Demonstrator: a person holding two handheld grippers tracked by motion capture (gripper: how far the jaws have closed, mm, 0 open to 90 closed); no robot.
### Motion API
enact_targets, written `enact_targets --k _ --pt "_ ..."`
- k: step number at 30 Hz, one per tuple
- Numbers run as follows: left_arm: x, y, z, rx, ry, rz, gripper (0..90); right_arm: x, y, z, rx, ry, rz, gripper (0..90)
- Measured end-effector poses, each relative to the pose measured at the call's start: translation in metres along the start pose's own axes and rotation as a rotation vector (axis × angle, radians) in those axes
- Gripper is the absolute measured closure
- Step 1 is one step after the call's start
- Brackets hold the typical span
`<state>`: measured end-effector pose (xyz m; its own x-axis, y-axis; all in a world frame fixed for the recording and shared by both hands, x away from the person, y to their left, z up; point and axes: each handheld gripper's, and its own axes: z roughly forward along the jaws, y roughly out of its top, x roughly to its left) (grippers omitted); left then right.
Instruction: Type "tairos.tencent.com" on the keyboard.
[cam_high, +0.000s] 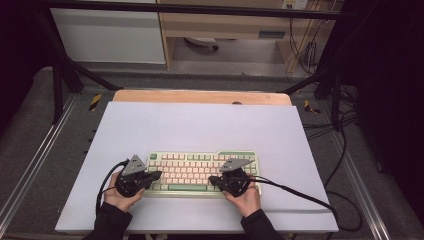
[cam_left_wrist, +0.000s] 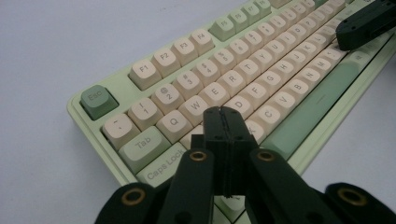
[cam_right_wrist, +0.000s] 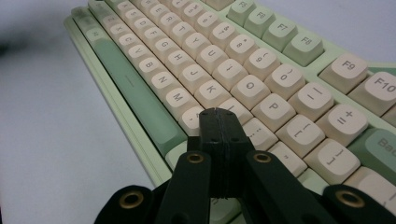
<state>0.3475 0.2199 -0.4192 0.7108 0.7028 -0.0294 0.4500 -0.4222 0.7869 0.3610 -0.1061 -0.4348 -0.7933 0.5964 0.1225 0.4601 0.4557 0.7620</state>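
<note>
Both grippers, left (cam_high: 156, 176) and right (cam_high: 214, 179), are pinched fully closed with nothing held, tips poised over the keyboard (cam_high: 202, 159) mid-table. Looks like typing with closed tips; next move probably needs a straight poke on one key.

The keyboard (cam_left_wrist: 224, 79) looks like smooth matt plastic; the desk (cam_high: 200, 125) has a smooth pale sheet over wood; the fingers (cam_left_wrist: 233, 140) are matt black plastic.

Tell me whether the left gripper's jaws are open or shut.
Shut. In the left gripper view the left gripper has its two black jaws pressed flat together with nothing between them, their tip over the keyboard.
</note>
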Motion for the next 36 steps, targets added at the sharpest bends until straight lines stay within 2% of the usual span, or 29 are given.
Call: enact_targets --k 10,21,36 --pt "0.0 0.001 -0.001 -0.003 -0.001 -0.001 89.9 -0.001 0.005 -0.013 -0.051 -0.008 0.0 90.0" --pt "-0.003 0.004 0.0 -0.008 -0.002 0.002 89.9 -0.012 0.003 -0.025 -0.083 -0.017 0.02 90.0" --pt "-0.015 0.019 0.011 0.003 -0.015 0.036 89.9 -0.017 -0.002 -0.03 -0.083 -0.019 0.019 90.0"
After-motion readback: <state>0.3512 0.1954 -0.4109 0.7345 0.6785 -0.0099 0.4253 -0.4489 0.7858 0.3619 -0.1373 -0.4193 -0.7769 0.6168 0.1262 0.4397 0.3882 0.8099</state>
